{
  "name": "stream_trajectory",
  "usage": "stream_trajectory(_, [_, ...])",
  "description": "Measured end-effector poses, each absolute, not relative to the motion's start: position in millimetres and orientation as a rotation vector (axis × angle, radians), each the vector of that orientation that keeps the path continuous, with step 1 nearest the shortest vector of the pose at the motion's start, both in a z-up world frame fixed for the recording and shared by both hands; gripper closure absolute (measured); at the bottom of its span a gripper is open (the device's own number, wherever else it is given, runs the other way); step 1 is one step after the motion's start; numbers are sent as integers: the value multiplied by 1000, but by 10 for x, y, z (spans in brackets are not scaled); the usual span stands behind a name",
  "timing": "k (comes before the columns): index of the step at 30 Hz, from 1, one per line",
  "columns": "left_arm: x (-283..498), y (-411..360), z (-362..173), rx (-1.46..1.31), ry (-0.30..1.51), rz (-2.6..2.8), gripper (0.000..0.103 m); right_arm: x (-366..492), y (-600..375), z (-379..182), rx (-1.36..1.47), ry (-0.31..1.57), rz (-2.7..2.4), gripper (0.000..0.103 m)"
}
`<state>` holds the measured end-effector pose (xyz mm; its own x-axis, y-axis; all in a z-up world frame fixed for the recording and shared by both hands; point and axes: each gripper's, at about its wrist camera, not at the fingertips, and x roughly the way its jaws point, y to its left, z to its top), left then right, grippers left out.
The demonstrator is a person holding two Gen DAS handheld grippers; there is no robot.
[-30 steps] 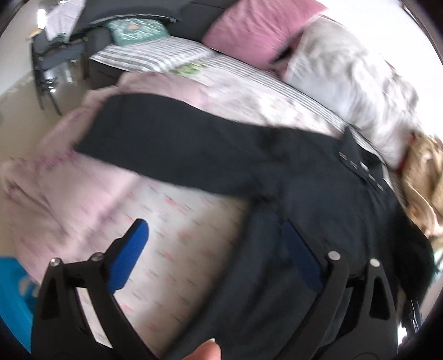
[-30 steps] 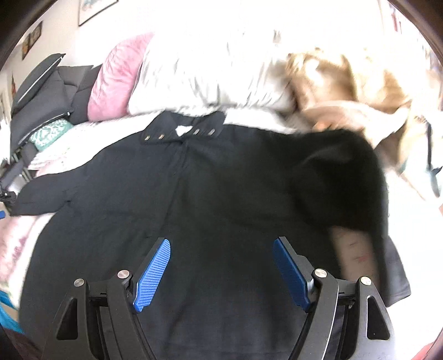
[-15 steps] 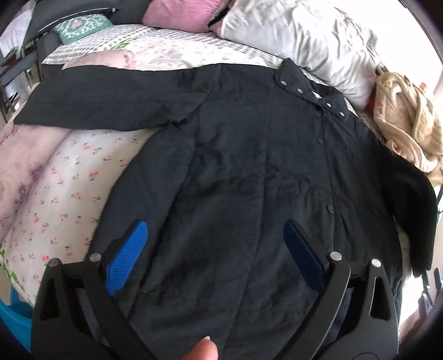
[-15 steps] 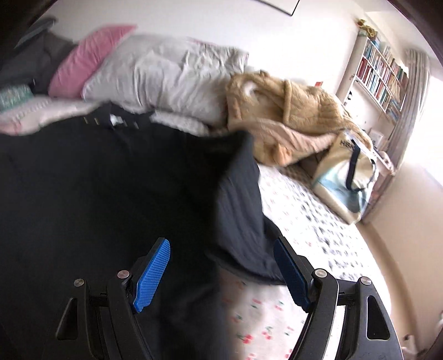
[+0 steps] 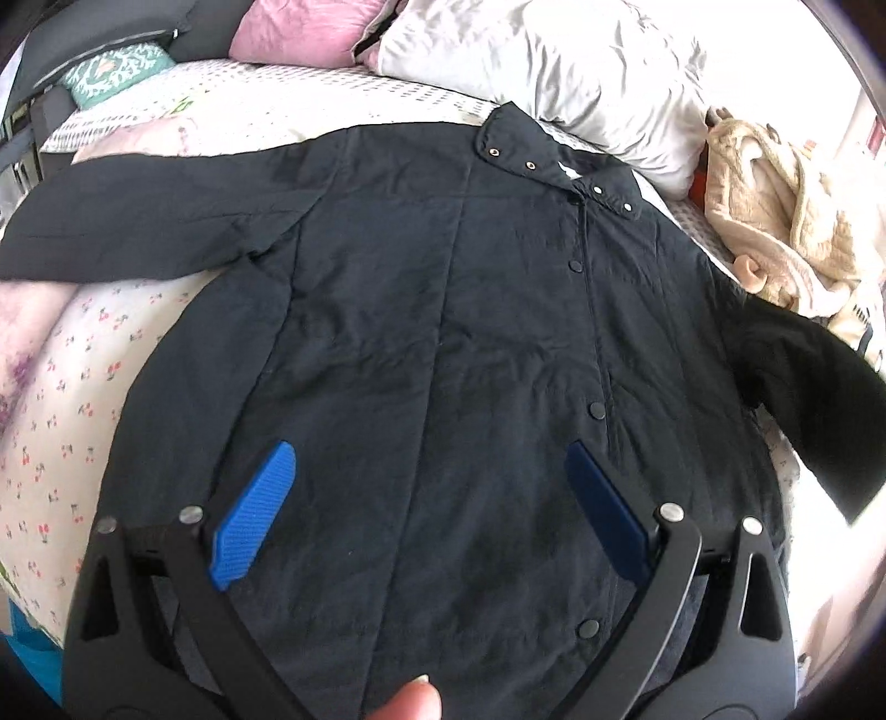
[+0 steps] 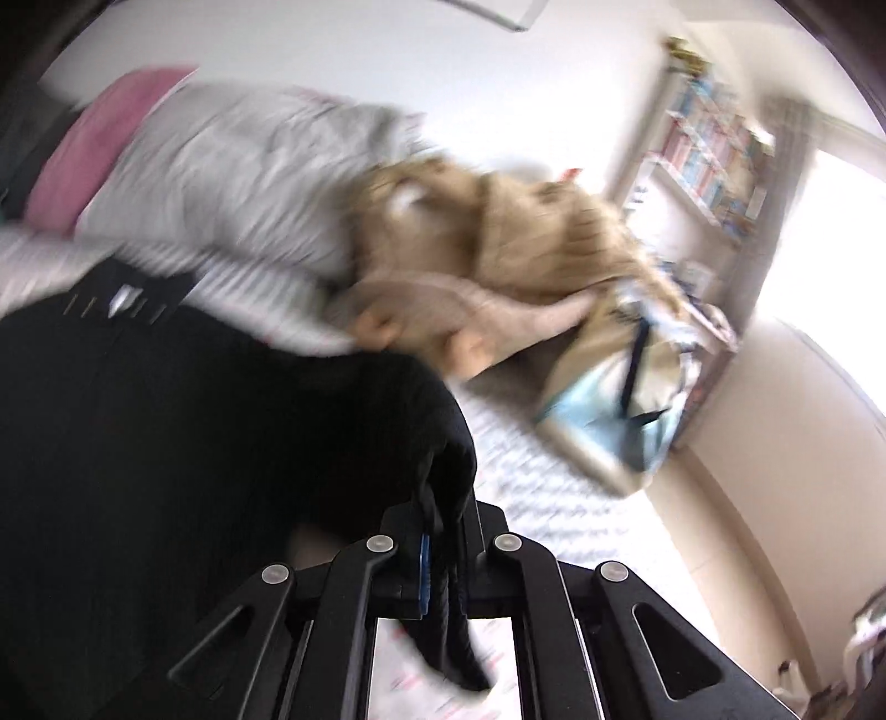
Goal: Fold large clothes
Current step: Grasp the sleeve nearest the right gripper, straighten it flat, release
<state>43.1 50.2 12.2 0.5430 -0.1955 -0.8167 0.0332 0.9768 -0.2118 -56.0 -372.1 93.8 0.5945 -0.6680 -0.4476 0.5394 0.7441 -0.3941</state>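
Moved: right gripper (image 6: 437,559) jaws have just closed, now clamped on the black coat (image 5: 443,343) sleeve (image 6: 437,443) | Left gripper (image 5: 426,509) jaws apart, hovering over the coat lying flat on the bed (image 5: 83,387) | Step: first sleeve fold | Next: carry sleeve across the front.

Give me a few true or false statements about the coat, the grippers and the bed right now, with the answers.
1. The right gripper is shut on the coat's sleeve. True.
2. The left gripper is clamped on the collar. False: its jaws stand open over the coat's lower front.
3. The coat lies front up on the bed. True.
4. The coat is red. False: it is dark, near black.
5. A pink pillow lies at the head of the bed. True.
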Motion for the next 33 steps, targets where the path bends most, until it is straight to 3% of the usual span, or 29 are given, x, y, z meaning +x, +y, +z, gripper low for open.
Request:
stream_trajectory(8, [551, 335, 23, -144, 991, -132, 5, -119, -4909, 1474, -219, 613, -962, 98])
stream_trajectory(17, [630, 246, -31, -113, 979, -127, 5, 486, -6172, 501, -167, 863, -1104, 93])
stream_trajectory(19, [638, 232, -32, -100, 973, -121, 5, 561, -6360, 188, -161, 946, -1153, 72])
stream_trajectory(22, [669, 218, -42, -96, 974, -120, 5, 495, -6511, -24, -115, 989, -1233, 57])
stream_trajectory(23, [680, 213, -43, -95, 974, -121, 5, 457, -6520, 22, -61, 947, -1232, 54])
stream_trajectory(25, [690, 205, -40, -90, 970, -121, 5, 437, -6461, 210, 15, 845, -1209, 35])
stream_trajectory(27, [698, 190, -41, -85, 969, -123, 5, 481, -6271, 381, 49, 759, -1158, 24])
stream_trajectory(30, [713, 174, -73, -83, 975, -122, 5, 740, -5841, 468, 120, 672, -931, 17])
stream_trajectory(33, [726, 160, -109, -87, 991, -120, 5, 1060, -5441, 220, 229, 746, -679, 16])
